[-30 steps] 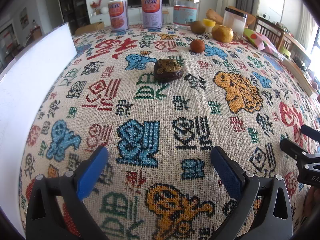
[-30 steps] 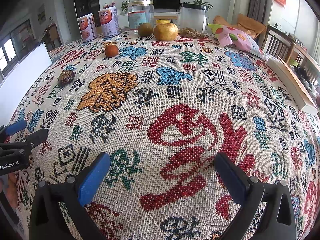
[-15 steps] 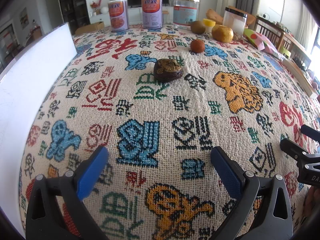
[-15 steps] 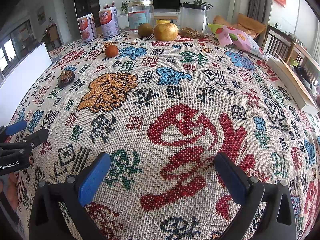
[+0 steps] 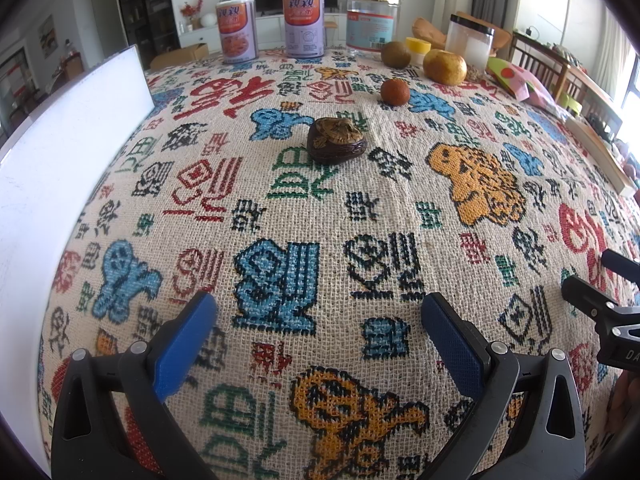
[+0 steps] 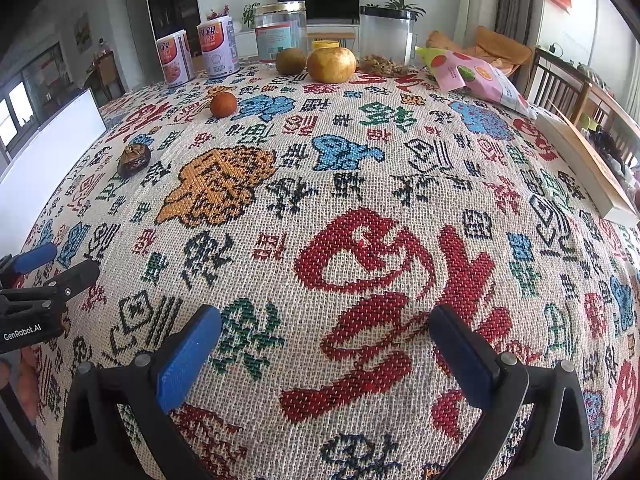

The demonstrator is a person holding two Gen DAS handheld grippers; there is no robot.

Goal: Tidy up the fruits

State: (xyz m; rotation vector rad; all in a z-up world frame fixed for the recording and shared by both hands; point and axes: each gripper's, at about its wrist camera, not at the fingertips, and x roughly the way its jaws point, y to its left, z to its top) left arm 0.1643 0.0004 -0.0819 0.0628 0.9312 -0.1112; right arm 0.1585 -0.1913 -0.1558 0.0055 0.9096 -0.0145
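A dark brown wrinkled fruit [image 5: 337, 141] lies mid-table on the patterned cloth; it also shows in the right wrist view [image 6: 134, 160]. A small orange-brown fruit [image 5: 394, 90] [image 6: 223, 104], a brown kiwi-like fruit [image 5: 395, 55] [image 6: 291, 61] and a large yellow fruit [image 5: 445, 66] [image 6: 331, 64] sit farther back. My left gripper [image 5: 318, 338] is open and empty over the near cloth. My right gripper [image 6: 326, 342] is open and empty, to the right of the left one.
Two purple-white cans [image 5: 303, 24], a clear jar [image 5: 371, 26] and a black-lidded container [image 5: 469, 47] stand at the far edge. A white board [image 5: 60, 152] lies along the left. A snack bag [image 6: 474, 78] and a book [image 6: 588, 168] lie on the right.
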